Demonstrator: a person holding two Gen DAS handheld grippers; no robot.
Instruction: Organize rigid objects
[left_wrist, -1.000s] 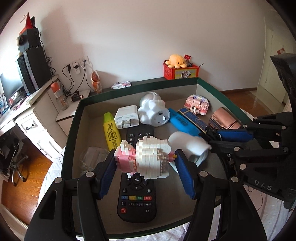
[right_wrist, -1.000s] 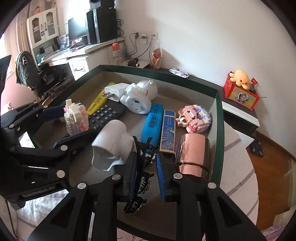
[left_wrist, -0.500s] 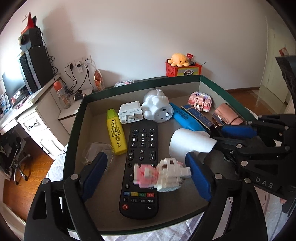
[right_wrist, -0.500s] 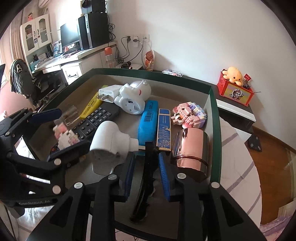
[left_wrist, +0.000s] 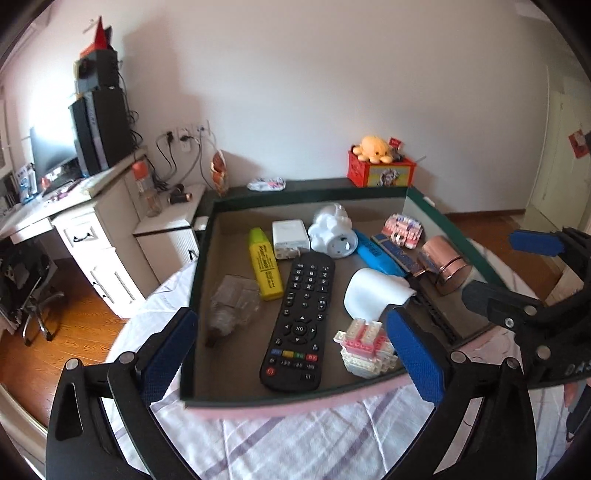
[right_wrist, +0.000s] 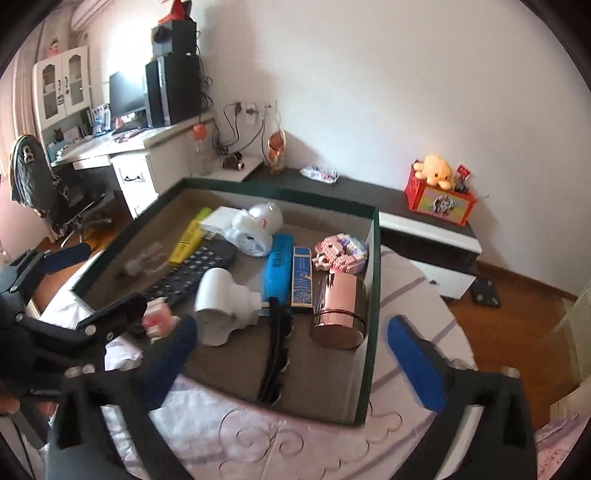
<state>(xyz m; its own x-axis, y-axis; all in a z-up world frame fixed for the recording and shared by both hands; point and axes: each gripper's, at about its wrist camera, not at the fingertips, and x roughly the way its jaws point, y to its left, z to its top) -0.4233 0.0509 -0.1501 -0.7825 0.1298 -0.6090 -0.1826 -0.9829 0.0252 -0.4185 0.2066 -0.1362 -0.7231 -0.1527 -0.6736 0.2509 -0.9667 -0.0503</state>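
Above the tray, both hand-held grippers' jaws are opening, holding nothing.

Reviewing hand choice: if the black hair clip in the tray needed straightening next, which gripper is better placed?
Probably right: the right gripper faces the black hair clip, jaws opening around nothing. The left gripper faces the remote.

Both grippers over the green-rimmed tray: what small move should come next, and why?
Probably draw both back. The left gripper and right gripper are opening with nothing between them; the pink-and-white brick figure and black hair claw lie in the green-rimmed tray.
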